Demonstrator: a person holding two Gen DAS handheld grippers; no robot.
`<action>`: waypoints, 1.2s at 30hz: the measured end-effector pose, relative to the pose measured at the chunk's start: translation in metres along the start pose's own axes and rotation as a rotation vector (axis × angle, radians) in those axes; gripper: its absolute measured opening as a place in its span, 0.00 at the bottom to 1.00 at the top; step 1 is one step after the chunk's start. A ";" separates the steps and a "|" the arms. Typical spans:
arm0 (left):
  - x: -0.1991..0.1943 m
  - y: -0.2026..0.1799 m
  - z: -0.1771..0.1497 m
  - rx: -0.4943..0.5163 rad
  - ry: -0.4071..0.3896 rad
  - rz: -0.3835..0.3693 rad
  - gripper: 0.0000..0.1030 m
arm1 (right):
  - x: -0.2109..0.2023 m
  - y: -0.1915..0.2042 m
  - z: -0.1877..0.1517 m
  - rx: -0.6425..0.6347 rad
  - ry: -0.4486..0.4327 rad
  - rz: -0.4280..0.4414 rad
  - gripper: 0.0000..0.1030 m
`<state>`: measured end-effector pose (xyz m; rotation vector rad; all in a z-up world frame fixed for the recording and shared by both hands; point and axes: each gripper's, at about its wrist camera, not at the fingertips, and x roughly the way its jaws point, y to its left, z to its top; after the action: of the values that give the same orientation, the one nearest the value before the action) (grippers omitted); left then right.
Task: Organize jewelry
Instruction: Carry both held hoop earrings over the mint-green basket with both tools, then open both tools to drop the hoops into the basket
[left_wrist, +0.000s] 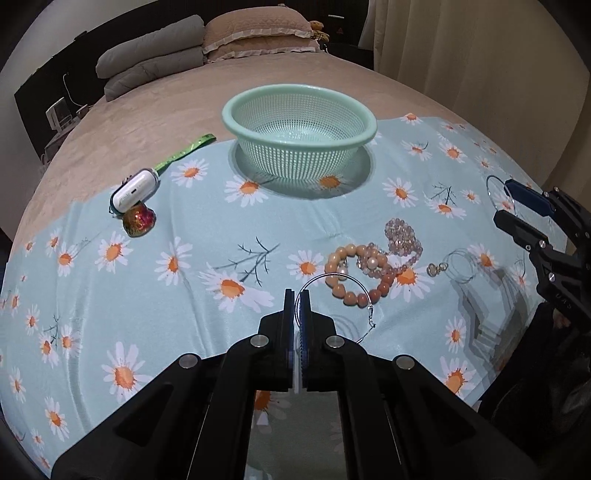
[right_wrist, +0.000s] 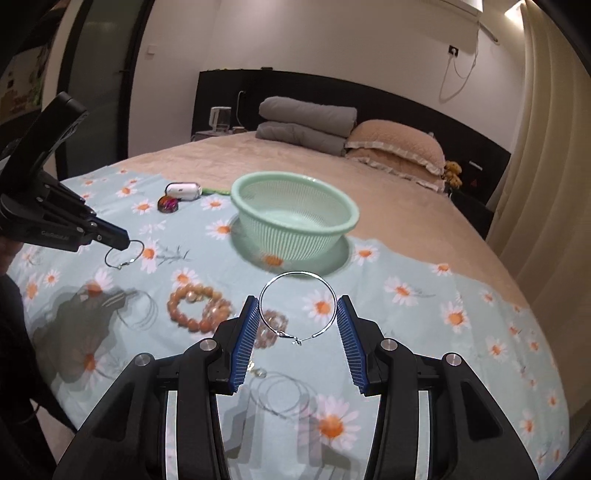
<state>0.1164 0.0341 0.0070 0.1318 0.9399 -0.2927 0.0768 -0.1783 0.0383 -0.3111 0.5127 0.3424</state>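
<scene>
Right wrist view: right gripper (right_wrist: 298, 320), jaws part-open, braces a thin, springy silver hoop earring (right_wrist: 297, 305) across its width above the daisy cloth's (right_wrist: 406, 369) near edge, while the left gripper (right_wrist: 125, 240), fully closed, pinches a matching hoop's (right_wrist: 123, 253) light, slippery wire rim.

Open cloth (left_wrist: 155, 325) left of the bracelets (left_wrist: 360, 275); basket (left_wrist: 299, 122) stands unobstructed behind
</scene>
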 end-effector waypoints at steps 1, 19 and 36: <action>-0.002 0.002 0.008 0.000 -0.008 0.004 0.02 | 0.001 -0.004 0.010 -0.014 -0.009 -0.006 0.40; 0.043 0.031 0.160 0.086 -0.055 0.023 0.02 | 0.125 -0.046 0.121 -0.153 0.032 0.157 0.40; 0.115 0.045 0.184 0.083 -0.015 0.055 0.66 | 0.185 -0.051 0.102 -0.252 0.032 0.179 0.82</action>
<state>0.3360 0.0120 0.0209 0.2308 0.9081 -0.2814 0.2915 -0.1421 0.0361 -0.5166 0.5311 0.5786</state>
